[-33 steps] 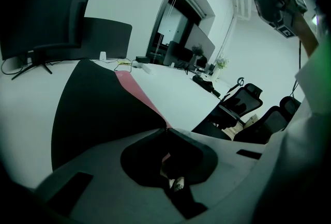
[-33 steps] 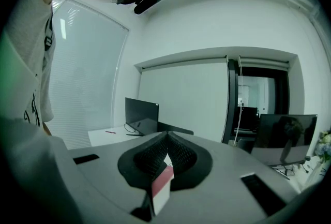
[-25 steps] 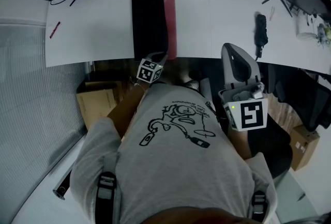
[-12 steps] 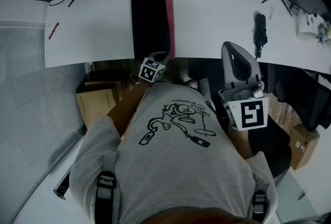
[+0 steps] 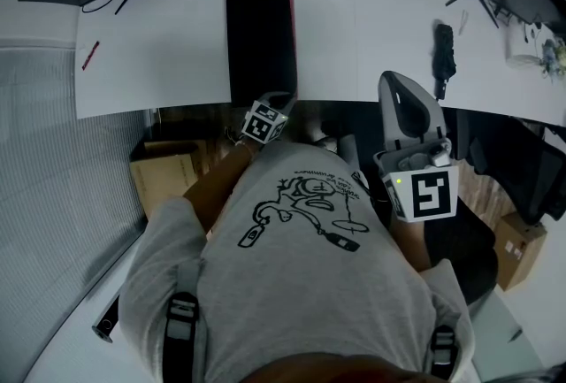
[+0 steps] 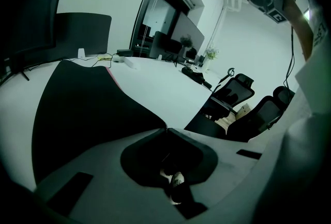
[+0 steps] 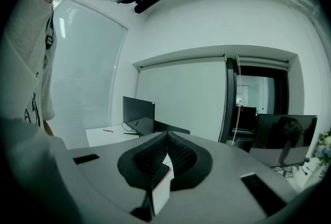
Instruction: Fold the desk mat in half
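On the table [image 5: 159,54]: we find the desk mat [image 5: 259,36] lying folded, black side up, reaching the table's near edge.
Left gripper [image 5: 278,98]: we read its fingers as clenched on the desk mat's near edge.
Right gripper [image 5: 395,91]: fingers pressed together on nothing; we see it held off the table, well apart from the desk mat.

A red pen [image 5: 91,55] lies on the white desk [image 5: 380,27] (left end).

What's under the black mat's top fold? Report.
A thin pink strip of the lower half shows along the right edge, on the white desk; the rest is covered.
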Action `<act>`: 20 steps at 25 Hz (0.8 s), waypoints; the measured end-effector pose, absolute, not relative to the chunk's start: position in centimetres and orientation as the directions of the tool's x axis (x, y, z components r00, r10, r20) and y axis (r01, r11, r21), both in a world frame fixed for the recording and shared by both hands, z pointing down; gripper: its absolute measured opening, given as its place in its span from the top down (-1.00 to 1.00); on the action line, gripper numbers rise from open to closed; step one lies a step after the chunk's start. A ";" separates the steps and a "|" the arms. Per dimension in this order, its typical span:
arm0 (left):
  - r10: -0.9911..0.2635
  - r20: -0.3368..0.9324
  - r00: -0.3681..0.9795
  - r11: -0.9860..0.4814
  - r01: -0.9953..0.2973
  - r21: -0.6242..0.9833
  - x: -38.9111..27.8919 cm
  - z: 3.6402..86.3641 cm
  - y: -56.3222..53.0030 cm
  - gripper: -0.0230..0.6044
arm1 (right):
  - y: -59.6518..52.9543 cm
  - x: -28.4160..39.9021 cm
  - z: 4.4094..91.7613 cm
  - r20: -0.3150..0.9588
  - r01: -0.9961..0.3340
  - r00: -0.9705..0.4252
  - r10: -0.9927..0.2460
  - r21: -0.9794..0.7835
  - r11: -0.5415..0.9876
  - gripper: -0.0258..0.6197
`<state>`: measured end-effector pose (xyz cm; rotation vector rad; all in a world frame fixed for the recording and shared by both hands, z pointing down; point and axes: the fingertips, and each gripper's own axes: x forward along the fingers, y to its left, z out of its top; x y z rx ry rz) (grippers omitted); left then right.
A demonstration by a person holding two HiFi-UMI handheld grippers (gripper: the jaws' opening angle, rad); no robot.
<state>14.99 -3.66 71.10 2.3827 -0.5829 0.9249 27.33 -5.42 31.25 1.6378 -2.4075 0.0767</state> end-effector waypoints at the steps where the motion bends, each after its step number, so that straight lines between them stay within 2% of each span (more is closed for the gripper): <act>1: -0.196 0.713 0.673 -0.779 -0.549 0.304 15.1 71.1 -3.5 0.82 | -5.4 27.4 31.3 0.217 -0.924 -0.349 -0.912 0.084 0.374 0.90; 13: -0.181 0.726 0.664 -0.781 -0.545 0.304 15.1 71.6 -3.3 0.81 | -5.6 27.0 31.4 0.222 -0.925 -0.346 -0.911 0.082 0.372 0.90; 20: -0.186 0.683 0.706 -0.793 -0.518 0.320 15.1 69.8 -3.0 0.76 | -5.6 25.5 31.1 0.219 -0.924 -0.349 -0.911 0.085 0.374 0.90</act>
